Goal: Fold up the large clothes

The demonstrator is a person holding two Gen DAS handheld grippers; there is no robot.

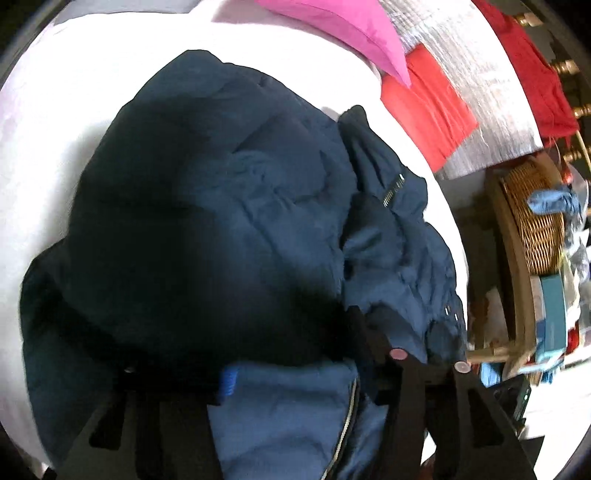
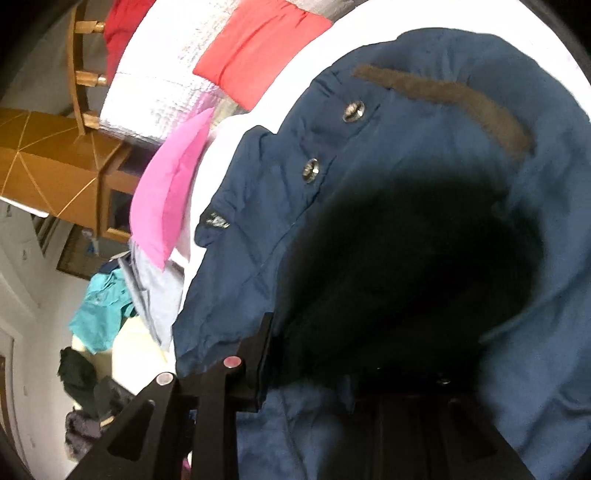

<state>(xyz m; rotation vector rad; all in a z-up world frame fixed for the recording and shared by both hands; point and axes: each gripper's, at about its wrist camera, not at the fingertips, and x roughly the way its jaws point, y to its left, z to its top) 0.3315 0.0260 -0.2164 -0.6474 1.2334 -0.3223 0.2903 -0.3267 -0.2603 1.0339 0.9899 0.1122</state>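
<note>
I am in the middle of folding a big blue jacket [image 1: 229,206]. It lies puffed up on the white bed [image 1: 74,110], and all my other places are told from the jacket.

My left hand-held gripper [image 1: 295,376] has blue cloth bunched between its fingers, with a zipper edge running down there. I think it is clamped on the jacket, but the cloth covers the tips, so I cannot tell for sure. My right hand-held gripper [image 2: 332,384] is pushed into the jacket too. One finger [image 2: 258,354] shows at the jacket's edge, and the other is lost in the dark. I cannot tell if it is apart or together.

Next, I think both sides should lift one jacket edge and lay it flat over the middle. The puffy cloth may slip or spring back.

Beyond the jacket lie a pink cloth [image 1: 354,33] and a red cloth [image 1: 428,110]. A basket [image 1: 535,218] stands past the jacket's zipper side. A big dark shadow hides the jacket's middle. The sleeves are hard to find.
</note>
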